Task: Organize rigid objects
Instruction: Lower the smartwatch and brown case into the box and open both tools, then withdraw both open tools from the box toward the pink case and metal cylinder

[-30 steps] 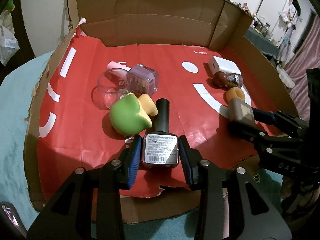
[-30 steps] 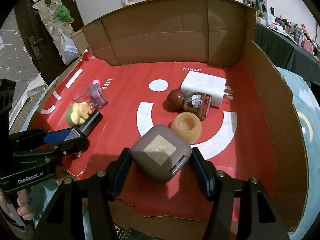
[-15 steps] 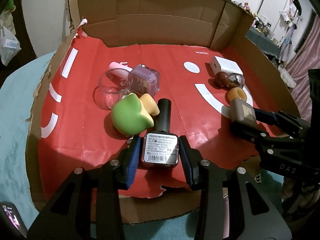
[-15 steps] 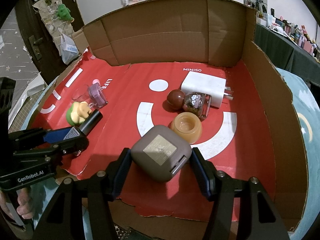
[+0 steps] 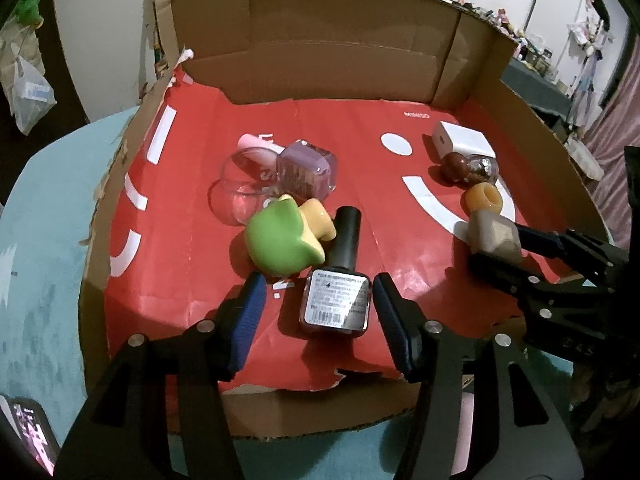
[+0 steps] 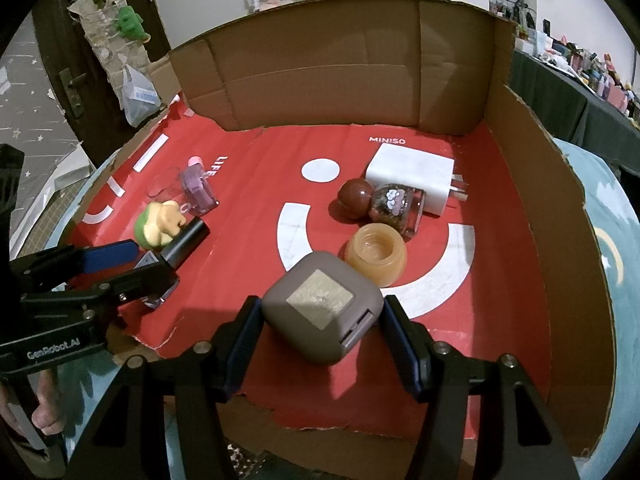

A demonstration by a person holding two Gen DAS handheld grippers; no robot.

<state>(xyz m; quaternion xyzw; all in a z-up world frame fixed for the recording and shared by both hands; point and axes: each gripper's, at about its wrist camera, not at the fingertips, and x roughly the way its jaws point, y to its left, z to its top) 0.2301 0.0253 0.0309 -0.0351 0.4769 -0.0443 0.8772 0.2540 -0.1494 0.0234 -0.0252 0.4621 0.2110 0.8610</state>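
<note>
Left claw (image 5: 316,312): jaws have just been opening. The dark nail polish bottle (image 5: 336,300) that sat clamped between the blue pads a second ago now lies free on the red liner (image 5: 192,240), label up, cap pointing away. There is a clear gap at the left pad and a narrow one at the right. Released; the bottle stays between the jaws, untouched.

Bottle cap rests against the green and yellow toy (image 5: 280,244); the purple bottle (image 5: 306,170) and clear dish (image 5: 240,188) lie just beyond it. This looks like a left-side cluster.

Right claw (image 6: 318,320): straddles the taupe square case (image 6: 320,314), which sits on the liner next to the amber jar (image 6: 376,256). Pads are close to the case corners; cannot tell whether they press or merely flank it.

Brown ball (image 6: 354,198), glitter bottle (image 6: 396,208) and white charger (image 6: 412,176) group behind, inside the cardboard box (image 6: 540,240).

Judgement: left placement done; the claw can withdraw without nudging the bottle.
</note>
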